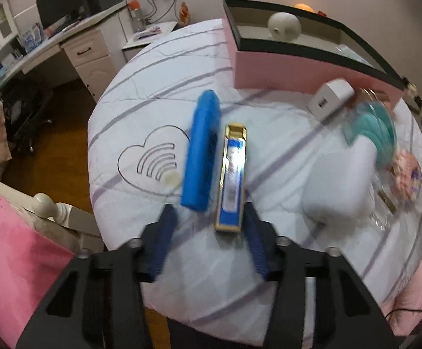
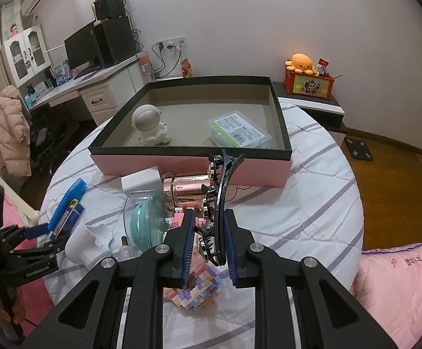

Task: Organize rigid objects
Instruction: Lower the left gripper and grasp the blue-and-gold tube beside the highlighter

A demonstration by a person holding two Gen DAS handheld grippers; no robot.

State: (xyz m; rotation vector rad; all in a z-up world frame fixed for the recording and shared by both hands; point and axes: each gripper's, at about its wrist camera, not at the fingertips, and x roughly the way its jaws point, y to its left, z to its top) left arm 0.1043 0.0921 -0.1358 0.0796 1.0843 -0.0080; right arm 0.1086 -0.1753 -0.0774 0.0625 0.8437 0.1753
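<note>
Right gripper (image 2: 208, 218): jaws clamped on the curved spine of a black hair clip (image 2: 219, 192), held above the bed (image 2: 313, 203) and just short of the pink box (image 2: 187, 168). Probably light and stiff, but thin, toothed and sprung, so likely to twist or snap if squeezed anywhere but the spine. Left gripper (image 1: 209, 212): jaws apart around the near end of a blue-and-gold pack (image 1: 231, 180) lying flat on the quilt, with the right pad at or against its edge, the left pad clear of it, and no grip as yet. Judged light, rigid and glossy, hence slippery; best pinched across the long narrow sides, low and square. Just beside the pack, touching or nearly so, a blue case (image 1: 202, 151), close enough to get caught in the same closure. Further out on the quilt: a white charger (image 1: 330, 99), a rose-gold canister (image 2: 187, 192), a glass bowl (image 2: 144, 218) that looks fragile, and a toy of small bricks (image 2: 193, 288). In the open box: a white astronaut figure (image 2: 150, 129), upright at the left, and a clear labelled case (image 2: 240, 132) at the right, with plenty of floor bare between and behind them.
</note>
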